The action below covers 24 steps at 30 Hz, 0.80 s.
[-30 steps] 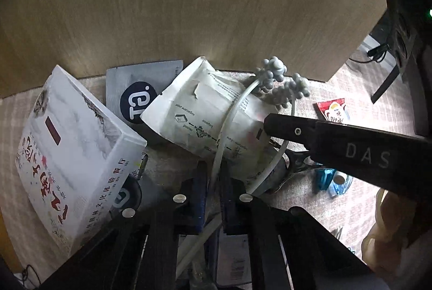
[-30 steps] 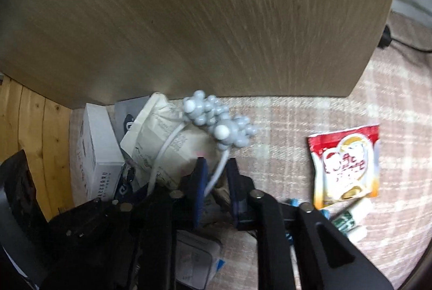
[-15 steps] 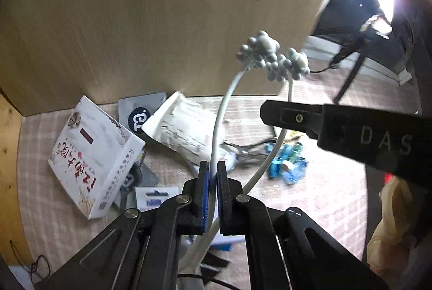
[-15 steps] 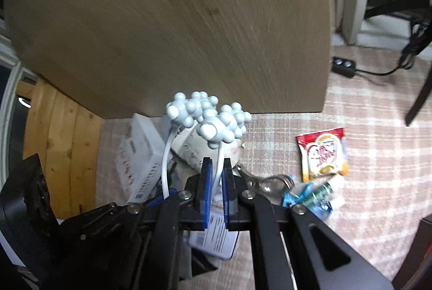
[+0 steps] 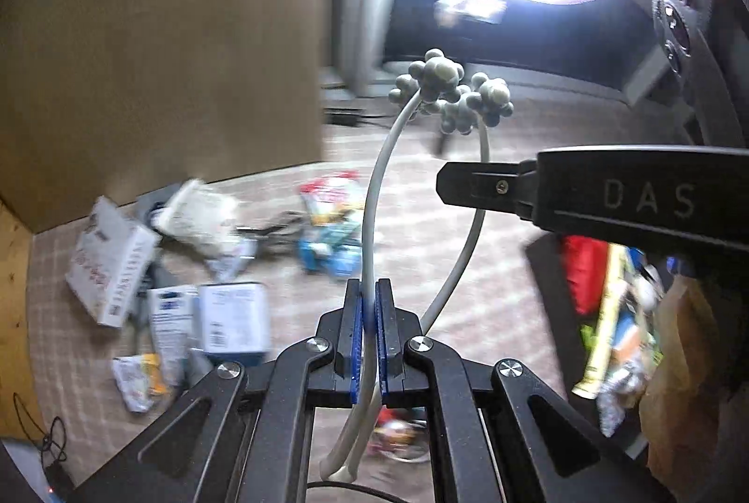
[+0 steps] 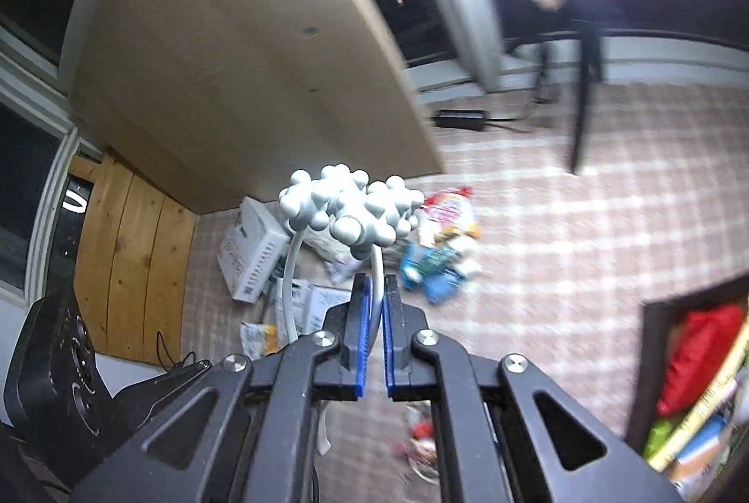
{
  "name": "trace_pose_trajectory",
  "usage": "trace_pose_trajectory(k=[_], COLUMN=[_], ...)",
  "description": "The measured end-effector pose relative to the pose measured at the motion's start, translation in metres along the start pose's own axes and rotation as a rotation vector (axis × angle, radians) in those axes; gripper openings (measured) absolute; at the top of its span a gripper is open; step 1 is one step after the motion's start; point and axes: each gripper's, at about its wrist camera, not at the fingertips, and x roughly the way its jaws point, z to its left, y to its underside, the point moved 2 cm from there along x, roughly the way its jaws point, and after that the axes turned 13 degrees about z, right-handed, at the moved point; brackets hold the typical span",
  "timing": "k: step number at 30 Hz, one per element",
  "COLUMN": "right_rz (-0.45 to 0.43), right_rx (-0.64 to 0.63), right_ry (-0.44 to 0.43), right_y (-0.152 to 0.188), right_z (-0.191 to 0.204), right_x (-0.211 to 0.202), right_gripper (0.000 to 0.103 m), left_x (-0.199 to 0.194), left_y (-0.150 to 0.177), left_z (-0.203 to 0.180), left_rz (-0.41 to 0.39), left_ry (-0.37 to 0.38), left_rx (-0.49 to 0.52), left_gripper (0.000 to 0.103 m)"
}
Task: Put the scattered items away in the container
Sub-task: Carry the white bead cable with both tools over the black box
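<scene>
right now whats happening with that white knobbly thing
A person is holding a white two-pronged massager with both tools. The left tool is shut on one stem and the right tool on the other, with the massager held above the checked carpet. Boxes and packets lie scattered below; the filled container sits to the right.

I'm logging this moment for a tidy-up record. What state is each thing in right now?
Massager: lifted off the floor, one white arm in each gripper.
Left gripper: shut on the massager.
Right gripper: shut on the massager.
Container: open, already holding items.
White box: lying on the floor in the pile.
Blue packets: loose on the floor.
</scene>
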Motion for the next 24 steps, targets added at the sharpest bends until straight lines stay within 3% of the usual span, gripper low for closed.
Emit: trace_pose_trajectory(k=[16,24], right_rz=[-0.12,-0.133], right_rx=[0.338,0.451], right_ry=[0.128,0.187], right_y=[0.112,0.148], right_z=[-0.222,-0.292], right_x=[-0.131,-0.168], right_gripper=[0.005,0.006], left_x=[0.029,0.056], left_y=[0.017,0.024], left_z=[-0.26,-0.326], left_rz=[0.069,0.139], left_ry=[0.15,0.144], left_rx=[0.329,0.399], left_gripper=[0.005,0.009])
